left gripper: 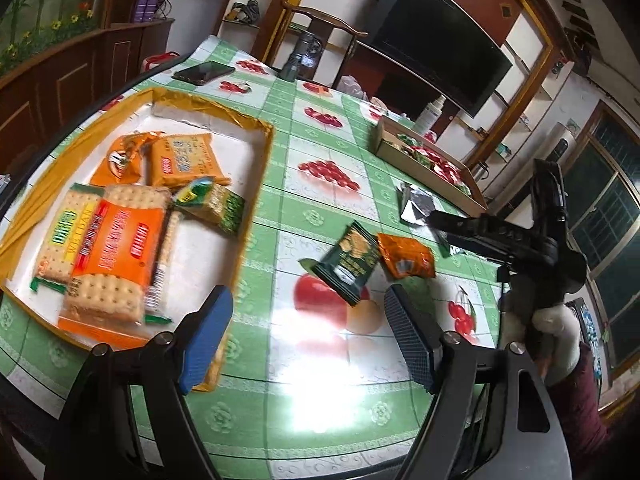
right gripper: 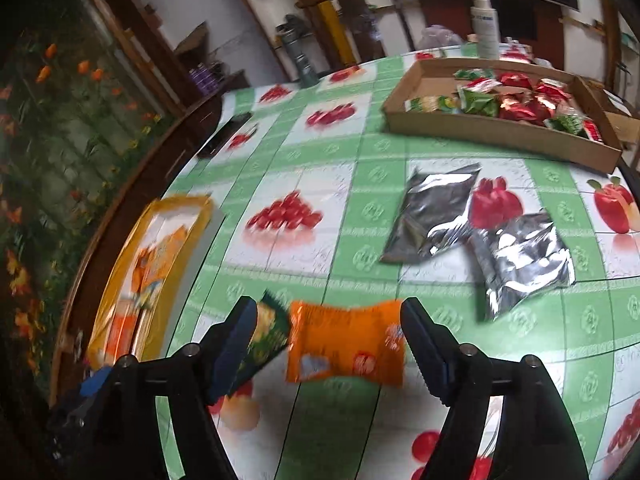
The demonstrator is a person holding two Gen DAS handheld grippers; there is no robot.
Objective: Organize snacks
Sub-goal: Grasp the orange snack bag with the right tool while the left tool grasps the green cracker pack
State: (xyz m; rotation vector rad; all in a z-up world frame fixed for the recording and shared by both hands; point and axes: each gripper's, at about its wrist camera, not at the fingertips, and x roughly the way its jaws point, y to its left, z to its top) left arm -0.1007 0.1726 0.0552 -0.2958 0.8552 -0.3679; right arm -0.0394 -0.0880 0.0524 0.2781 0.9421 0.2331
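A small orange snack pack [right gripper: 344, 340] lies on the fruit-print tablecloth, and a dark green pack [right gripper: 268, 340] touches its left end. My right gripper [right gripper: 330, 340] hovers over them, open, with the orange pack framed between its fingers and no pad pressing it; this view is blurred. From the left wrist, the green pack [left gripper: 348, 264] and orange pack [left gripper: 406, 256] lie mid-table, with the right gripper [left gripper: 444, 228] just beyond them. My left gripper [left gripper: 310, 340] stands open and empty above the table. A yellow-rimmed tray [left gripper: 256, 184] on the left holds several cracker packs [left gripper: 116, 252].
Two silver pouches [right gripper: 436, 212] [right gripper: 524, 260] lie between the loose packs and a cardboard tray [right gripper: 500, 132] of red and green snacks. A phone [left gripper: 204, 72], a dark flask [left gripper: 298, 60] and a spray bottle [right gripper: 484, 24] stand near the far edge. A chair and a TV are behind.
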